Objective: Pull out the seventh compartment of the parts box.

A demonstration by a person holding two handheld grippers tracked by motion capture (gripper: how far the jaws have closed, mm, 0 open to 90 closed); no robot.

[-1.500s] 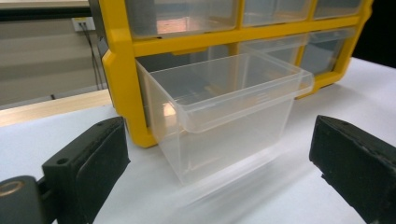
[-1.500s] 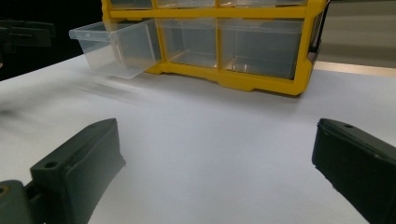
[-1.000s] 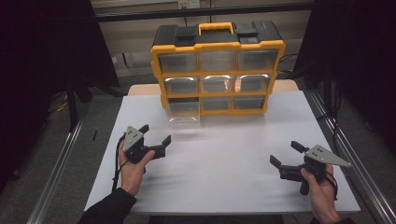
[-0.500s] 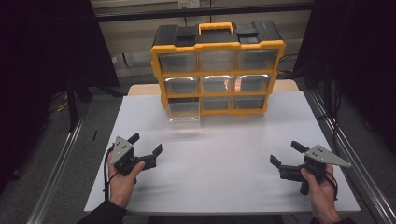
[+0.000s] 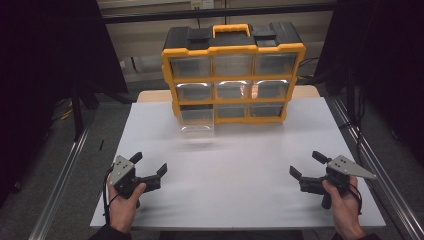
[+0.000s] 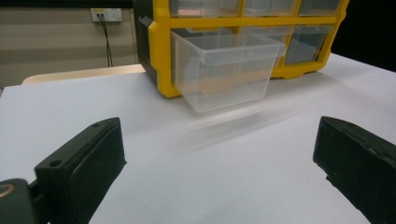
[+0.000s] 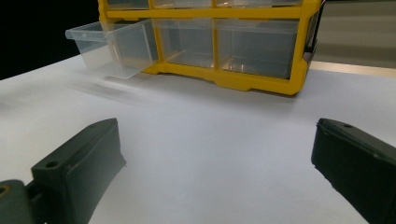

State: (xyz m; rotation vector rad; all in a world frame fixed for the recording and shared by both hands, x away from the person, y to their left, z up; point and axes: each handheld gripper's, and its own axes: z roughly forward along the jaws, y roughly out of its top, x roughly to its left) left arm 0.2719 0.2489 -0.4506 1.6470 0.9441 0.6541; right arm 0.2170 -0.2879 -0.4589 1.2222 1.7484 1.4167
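Note:
A yellow and black drawer cabinet (image 5: 232, 72) with clear drawers stands at the far middle of the white table (image 5: 240, 165). Its bottom-left clear drawer (image 5: 196, 122) is pulled out toward me, also seen as the clear drawer (image 6: 224, 70) and the clear drawer (image 7: 112, 44); it looks empty. My left gripper (image 5: 149, 166) rests open near the front left, a hand around it, nothing between its jaws. My right gripper (image 5: 307, 165) rests open near the front right, also held by a hand and holding nothing.
Metal rails (image 5: 60, 180) run along both sides of the table. A wooden tabletop edge (image 5: 150, 95) shows behind the white sheet. A wall socket with a cable (image 6: 105, 16) sits on the far wall. Dark curtains flank the scene.
My left gripper has drawn back from near the cabinet toward the table's front left. The right gripper has stayed put.

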